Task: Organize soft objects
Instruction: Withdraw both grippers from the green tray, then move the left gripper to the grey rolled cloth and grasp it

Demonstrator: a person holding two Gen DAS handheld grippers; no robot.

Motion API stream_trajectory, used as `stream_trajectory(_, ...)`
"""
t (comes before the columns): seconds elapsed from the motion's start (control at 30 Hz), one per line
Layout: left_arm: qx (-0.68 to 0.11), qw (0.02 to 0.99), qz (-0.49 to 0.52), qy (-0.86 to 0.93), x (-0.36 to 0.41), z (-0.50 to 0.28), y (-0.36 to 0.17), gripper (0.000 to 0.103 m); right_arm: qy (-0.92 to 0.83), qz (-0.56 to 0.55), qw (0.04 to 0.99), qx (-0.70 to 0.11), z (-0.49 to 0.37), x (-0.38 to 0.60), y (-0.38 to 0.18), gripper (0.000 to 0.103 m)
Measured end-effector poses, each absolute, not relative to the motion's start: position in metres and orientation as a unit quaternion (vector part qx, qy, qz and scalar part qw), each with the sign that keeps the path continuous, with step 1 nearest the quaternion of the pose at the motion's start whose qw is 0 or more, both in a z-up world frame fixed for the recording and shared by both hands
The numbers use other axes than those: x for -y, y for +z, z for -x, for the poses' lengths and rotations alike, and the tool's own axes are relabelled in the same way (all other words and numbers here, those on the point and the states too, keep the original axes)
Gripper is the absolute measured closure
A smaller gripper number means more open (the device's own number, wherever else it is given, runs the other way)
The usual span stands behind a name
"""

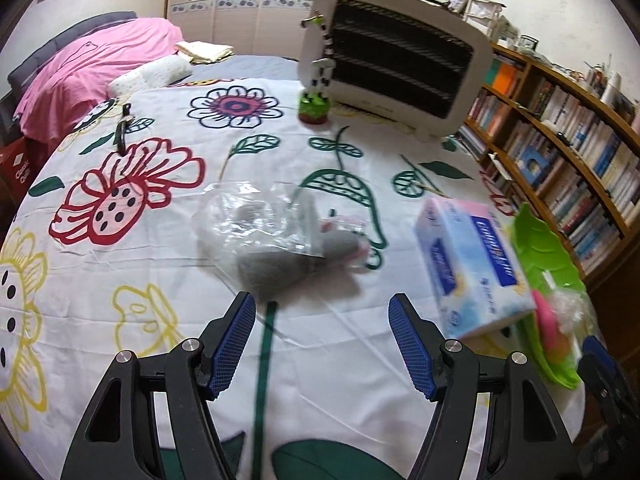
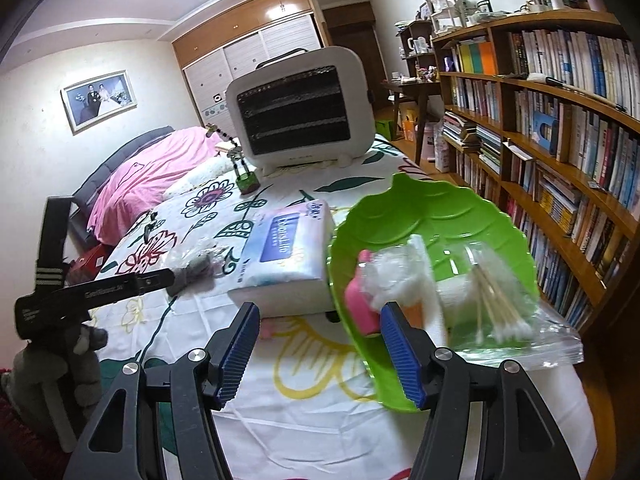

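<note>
A clear plastic bag (image 1: 256,220) with grey soft pieces (image 1: 276,266) lies on the flowered tablecloth (image 1: 160,240), just ahead of my open, empty left gripper (image 1: 322,336). It shows small in the right wrist view (image 2: 196,264). A green leaf-shaped tray (image 2: 436,216) holds pink sponges (image 2: 360,300), a bag of cotton (image 2: 392,276), white pads and a bag of cotton swabs (image 2: 496,304). My right gripper (image 2: 320,344) is open and empty at the tray's near left rim. A blue tissue pack (image 2: 288,256) lies between bag and tray, also in the left wrist view (image 1: 472,268).
A white heater (image 2: 300,112) and a striped toy on a green base (image 1: 316,104) stand at the table's far end. Bookshelves (image 2: 560,140) line the right side. A bed with a pink cover (image 1: 80,68) is at the left. The left gripper's body (image 2: 80,296) shows at the left.
</note>
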State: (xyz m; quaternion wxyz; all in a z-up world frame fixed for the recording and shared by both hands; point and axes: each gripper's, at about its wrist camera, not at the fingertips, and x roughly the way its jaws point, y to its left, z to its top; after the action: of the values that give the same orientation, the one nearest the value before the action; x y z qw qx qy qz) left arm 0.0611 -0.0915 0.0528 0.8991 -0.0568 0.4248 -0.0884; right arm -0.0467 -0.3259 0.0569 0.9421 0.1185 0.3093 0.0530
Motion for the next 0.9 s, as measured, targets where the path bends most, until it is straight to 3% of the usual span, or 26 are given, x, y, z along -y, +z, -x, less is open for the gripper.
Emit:
stream_trajectory(0.8,-0.423,0.903,0.008,-0.081,0.096,-0.115,0.027,0.034,0.066,-0.121,0.932,-0.335,0.026,0.300,0.049,0.036)
stream_trajectory(0.9,-0.420,0.904,-0.002,-0.081,0.096,-0.113,0.027,0.042,0.069,-0.118,0.932,-0.336,0.025,0.297,0.050,0.036)
